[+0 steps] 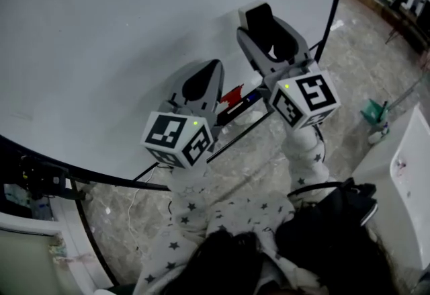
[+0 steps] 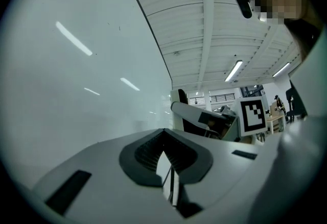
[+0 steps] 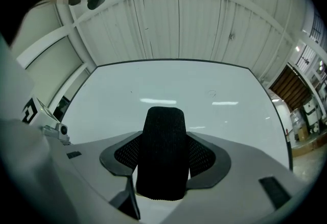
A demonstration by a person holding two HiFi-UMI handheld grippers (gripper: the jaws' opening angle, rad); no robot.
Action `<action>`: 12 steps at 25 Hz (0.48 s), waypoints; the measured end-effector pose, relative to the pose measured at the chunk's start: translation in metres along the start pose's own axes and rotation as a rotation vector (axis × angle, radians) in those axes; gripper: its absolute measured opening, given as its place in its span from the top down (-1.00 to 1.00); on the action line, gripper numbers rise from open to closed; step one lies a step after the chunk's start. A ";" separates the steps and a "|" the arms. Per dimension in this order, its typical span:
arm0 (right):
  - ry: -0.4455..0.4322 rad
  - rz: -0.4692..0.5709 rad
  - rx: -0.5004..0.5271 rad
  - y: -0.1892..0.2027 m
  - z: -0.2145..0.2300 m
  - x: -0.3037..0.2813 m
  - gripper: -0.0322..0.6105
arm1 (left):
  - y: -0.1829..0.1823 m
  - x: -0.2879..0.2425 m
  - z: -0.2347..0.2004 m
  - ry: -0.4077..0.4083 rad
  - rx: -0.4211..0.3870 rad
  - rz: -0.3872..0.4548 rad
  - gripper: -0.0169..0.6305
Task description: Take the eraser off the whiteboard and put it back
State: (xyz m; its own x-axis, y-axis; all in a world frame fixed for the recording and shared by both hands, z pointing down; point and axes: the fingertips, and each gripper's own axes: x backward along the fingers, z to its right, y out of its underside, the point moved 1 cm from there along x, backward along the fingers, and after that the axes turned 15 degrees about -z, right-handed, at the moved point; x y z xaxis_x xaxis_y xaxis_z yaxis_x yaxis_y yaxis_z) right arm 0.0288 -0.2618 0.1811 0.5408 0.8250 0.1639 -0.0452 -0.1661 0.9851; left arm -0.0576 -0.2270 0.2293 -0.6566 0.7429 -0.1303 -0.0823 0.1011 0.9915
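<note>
Whiteboard point(image 1: 121, 31) face is left bare and open across its whole span. Passage along the whiteboard's lower edge is narrowed by the ledge point(image 1: 242, 129), where a red item point(image 1: 232, 95) is lodged. It is narrowed further by the left gripper point(image 1: 201, 82) and right gripper point(image 1: 267, 31), held side by side just before it, the latter's jaws filled by the eraser point(image 3: 162, 151). Right of the whiteboard, open floor point(image 1: 356, 45) is interrupted by a green item point(image 1: 373, 112) and a white unit point(image 1: 411, 173).
</note>
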 end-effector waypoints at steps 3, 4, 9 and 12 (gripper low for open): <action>0.009 -0.012 -0.024 0.006 0.006 0.024 0.10 | 0.004 -0.008 0.020 0.019 0.013 0.003 0.94; 0.010 -0.015 -0.031 0.007 0.008 0.030 0.10 | 0.005 -0.010 0.024 0.022 0.020 0.006 0.94; 0.017 -0.030 -0.048 0.013 0.010 0.033 0.10 | 0.010 -0.018 0.024 0.032 0.054 0.010 0.94; 0.015 -0.037 -0.061 0.017 0.011 0.033 0.10 | 0.012 -0.020 0.023 0.030 0.044 0.000 0.94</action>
State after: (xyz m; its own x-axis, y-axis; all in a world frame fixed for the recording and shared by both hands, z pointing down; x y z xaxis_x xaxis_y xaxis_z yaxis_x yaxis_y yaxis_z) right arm 0.0554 -0.2430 0.2027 0.5301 0.8383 0.1279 -0.0768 -0.1027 0.9917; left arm -0.0282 -0.2249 0.2436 -0.6785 0.7231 -0.1294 -0.0494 0.1308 0.9902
